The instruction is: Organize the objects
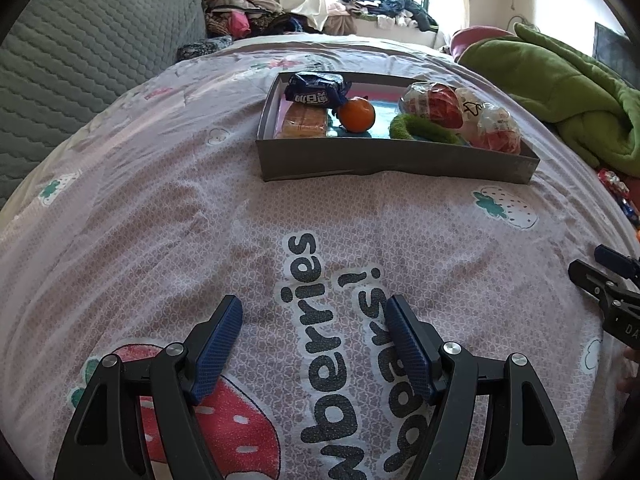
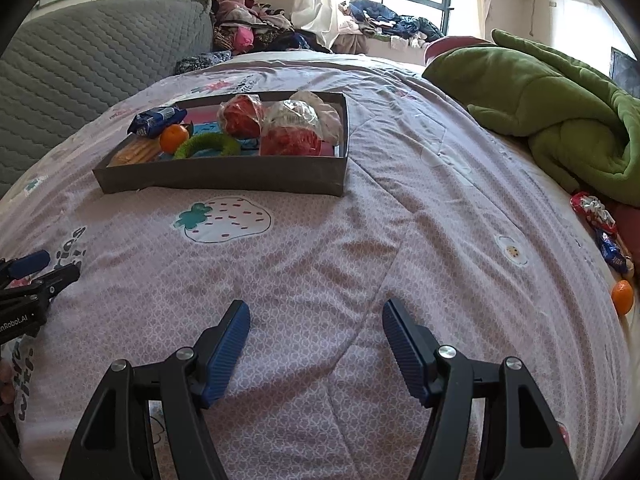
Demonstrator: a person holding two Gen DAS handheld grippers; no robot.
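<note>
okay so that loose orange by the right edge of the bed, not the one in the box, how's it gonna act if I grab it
The loose orange looks round and smooth, so it will probably roll if nudged, perhaps off the bed edge it sits beside. It seems firm enough for a steady pinch. The soft bedspread may dip and tip it sideways as the open right gripper presses down.

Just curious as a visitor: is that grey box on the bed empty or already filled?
Mostly filled. The grey box holds an orange, a green ring, a blue packet and wrapped red bundles.
</note>
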